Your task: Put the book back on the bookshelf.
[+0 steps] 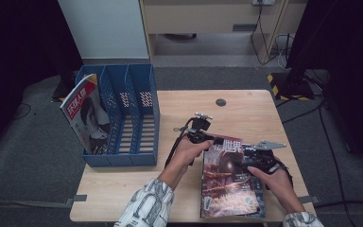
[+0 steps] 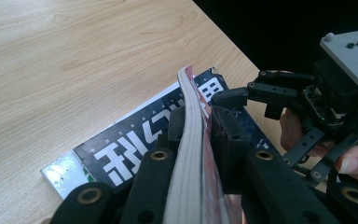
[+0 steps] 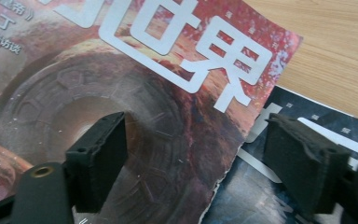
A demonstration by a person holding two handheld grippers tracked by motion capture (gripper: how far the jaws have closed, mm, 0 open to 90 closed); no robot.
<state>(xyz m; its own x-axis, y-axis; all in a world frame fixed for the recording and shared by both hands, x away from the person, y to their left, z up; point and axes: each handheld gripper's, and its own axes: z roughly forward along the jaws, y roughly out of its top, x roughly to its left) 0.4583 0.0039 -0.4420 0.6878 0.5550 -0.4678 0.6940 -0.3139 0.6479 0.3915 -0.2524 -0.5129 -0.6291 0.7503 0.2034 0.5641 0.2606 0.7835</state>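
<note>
Magazines are your job at this moment, and you are at the pick-up step: your left gripper has its jaws clenched on the raised edge of the top magazine, whose pages stand as a pale band between the two jaws in the left gripper view. Under that lifted corner lies a second magazine with a dark cover and white lettering, flat on the surface.

Your right gripper hangs over the red cover with its jaws spread wide and nothing between them; one jaw sits above the top magazine, the other above the dark cover just past the torn edge.

Beyond both grippers, well apart and off to the left of your left jaws, stands the blue file rack with one magazine upright in its leftmost slot and the other slots free.

Judging from this, the next move calls for peeling the top magazine free of the one beneath, probably with your right jaws steadying or taking a second hold, then standing it upright and carrying it to a free slot. Keep the grip firm; the pages bend easily and could slip.
</note>
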